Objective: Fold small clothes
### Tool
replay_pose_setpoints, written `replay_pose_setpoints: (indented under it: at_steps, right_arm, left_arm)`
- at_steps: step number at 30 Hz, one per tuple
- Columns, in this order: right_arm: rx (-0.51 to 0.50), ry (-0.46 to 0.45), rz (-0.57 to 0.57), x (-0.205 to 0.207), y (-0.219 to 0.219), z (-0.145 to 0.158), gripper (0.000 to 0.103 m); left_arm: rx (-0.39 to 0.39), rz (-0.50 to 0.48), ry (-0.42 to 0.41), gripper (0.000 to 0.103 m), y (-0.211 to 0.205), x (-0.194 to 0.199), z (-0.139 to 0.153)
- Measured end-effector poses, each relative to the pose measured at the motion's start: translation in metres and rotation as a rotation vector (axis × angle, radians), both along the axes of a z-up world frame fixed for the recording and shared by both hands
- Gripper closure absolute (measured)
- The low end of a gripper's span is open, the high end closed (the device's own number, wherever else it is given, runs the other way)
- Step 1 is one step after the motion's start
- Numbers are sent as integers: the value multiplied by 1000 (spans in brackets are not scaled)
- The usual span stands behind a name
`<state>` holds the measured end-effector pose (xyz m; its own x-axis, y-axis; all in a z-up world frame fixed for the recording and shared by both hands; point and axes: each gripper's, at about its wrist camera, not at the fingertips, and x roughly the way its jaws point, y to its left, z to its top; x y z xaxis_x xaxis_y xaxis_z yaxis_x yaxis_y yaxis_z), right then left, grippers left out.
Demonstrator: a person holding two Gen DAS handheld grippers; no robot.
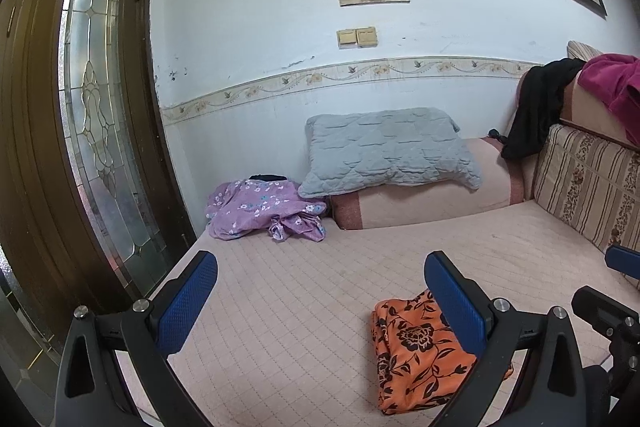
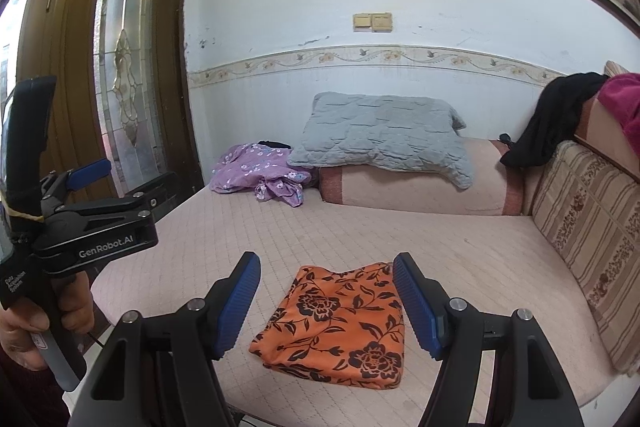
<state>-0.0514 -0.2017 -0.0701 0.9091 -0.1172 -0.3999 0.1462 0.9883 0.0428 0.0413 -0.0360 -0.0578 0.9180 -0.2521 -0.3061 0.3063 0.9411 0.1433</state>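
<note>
A folded orange cloth with black flowers (image 2: 336, 323) lies on the pink sofa seat (image 2: 460, 247) near its front edge. My right gripper (image 2: 326, 277) is open and empty, held just above and in front of the cloth. My left gripper (image 1: 320, 275) is open and empty, to the left of the cloth (image 1: 416, 351), whose right part is hidden behind a finger. It also shows in the right wrist view (image 2: 96, 175), held up at the left. A crumpled purple flowered garment (image 2: 260, 173) lies at the seat's far left corner.
A grey quilted pillow (image 2: 380, 135) rests on the pink armrest (image 2: 420, 193) at the back. A black garment (image 2: 556, 119) and a magenta one (image 2: 624, 99) hang over the striped backrest (image 2: 592, 227) on the right. A brown door (image 2: 120, 67) stands left.
</note>
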Motion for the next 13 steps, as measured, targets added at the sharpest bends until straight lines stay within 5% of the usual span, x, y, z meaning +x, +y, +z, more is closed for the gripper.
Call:
replay_pose_setpoints:
  at_steps: [13]
  right_arm:
    - [32,48,-28,11,-23,-17,31]
  left_arm:
    - [-45,-109,68,0,-17,25,-20]
